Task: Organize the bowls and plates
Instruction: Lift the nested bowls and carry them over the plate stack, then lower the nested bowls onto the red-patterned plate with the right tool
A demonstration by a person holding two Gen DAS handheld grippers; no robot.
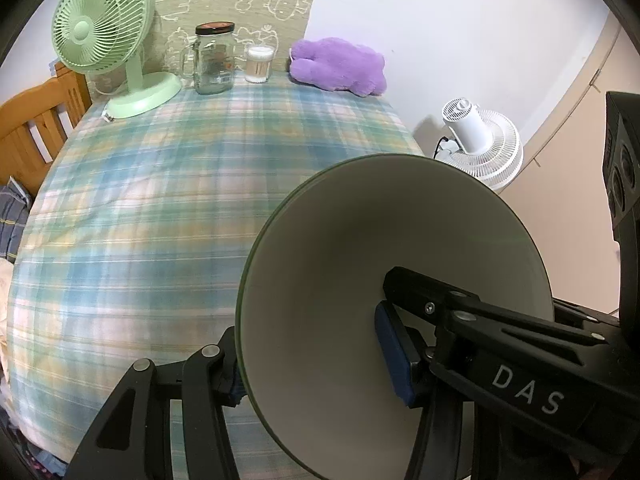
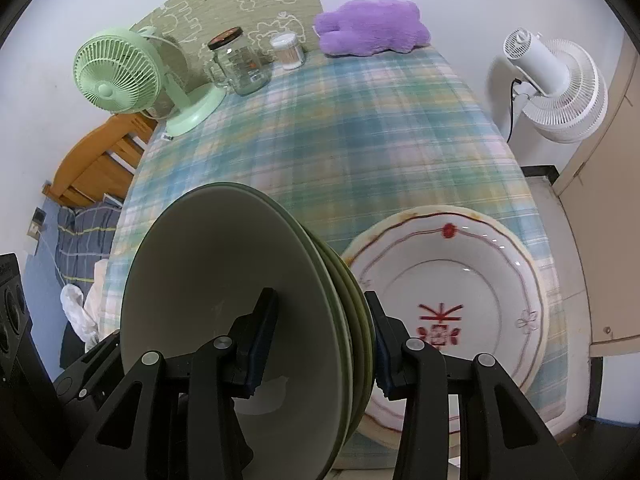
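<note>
Two grippers share one stack of green bowls (image 2: 240, 280), held tilted on edge above a desk (image 2: 340, 128) covered in a blue, green and yellow plaid cloth. The right gripper (image 2: 320, 344) has its jaws clamped across the stack's rims; the left gripper (image 1: 316, 364) has its jaws clamped on the wall of the bowl stack too. Just beside the bowls lies a white plate (image 2: 460, 300) with red markings, flat near the desk's front edge. Along the far wall stand a green fan (image 1: 104, 40), a lidded glass jar (image 1: 214, 60), a small white container (image 1: 259, 64) and a purple plush toy (image 1: 340, 66). A white fan (image 2: 556, 92) stands off the desk's right side; a wooden bed frame (image 1: 36, 124) shows at left.
</note>
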